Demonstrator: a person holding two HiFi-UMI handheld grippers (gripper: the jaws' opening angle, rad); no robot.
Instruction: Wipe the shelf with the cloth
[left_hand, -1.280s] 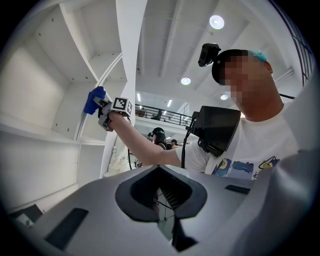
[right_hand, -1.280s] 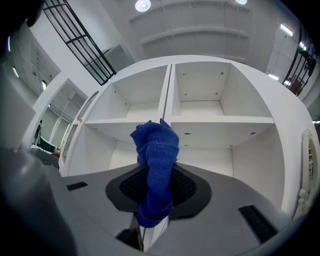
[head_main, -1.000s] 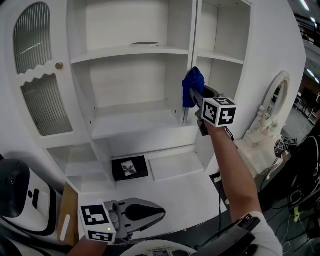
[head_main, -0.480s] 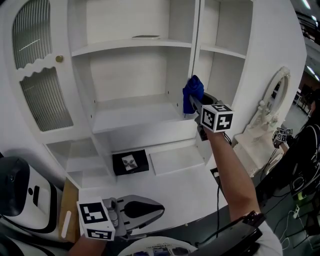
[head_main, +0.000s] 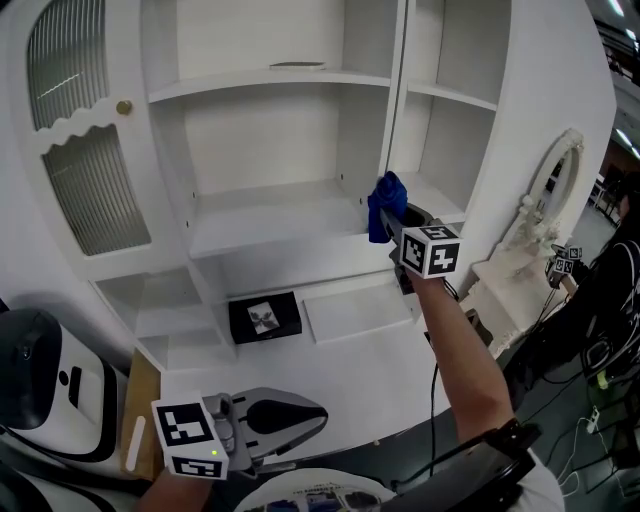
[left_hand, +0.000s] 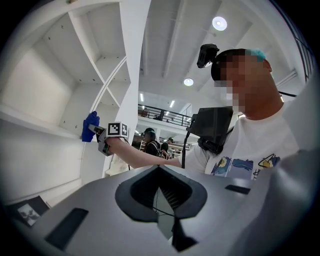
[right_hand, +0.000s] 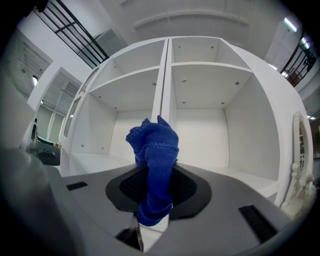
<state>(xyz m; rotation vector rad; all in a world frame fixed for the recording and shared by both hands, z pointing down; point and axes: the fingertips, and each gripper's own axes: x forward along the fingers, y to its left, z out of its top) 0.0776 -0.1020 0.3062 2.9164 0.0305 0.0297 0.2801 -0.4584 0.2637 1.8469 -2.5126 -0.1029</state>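
Observation:
A bunched blue cloth (head_main: 385, 204) (right_hand: 154, 150) sticks up from my right gripper (head_main: 393, 222) (right_hand: 156, 200), whose jaws are shut on it. The gripper hovers in front of the white divider post, at the front edge of the lower shelf board (head_main: 262, 232). The cloth (left_hand: 90, 126) also shows small at the left of the left gripper view. My left gripper (head_main: 305, 417) (left_hand: 161, 210) is held low near my body, its jaws closed together with nothing between them, pointing up toward the person.
The white shelf unit has an upper board (head_main: 265, 82) with a flat thing on it, a glazed door (head_main: 75, 140) at left and narrower bays (head_main: 450, 120) at right. A black box (head_main: 264, 317) lies on the base. A white ornate mirror (head_main: 545, 215) stands at right.
My right gripper with the cloth has come down from near the upper-middle bay to the lower shelf's front edge. The left gripper has stayed put.

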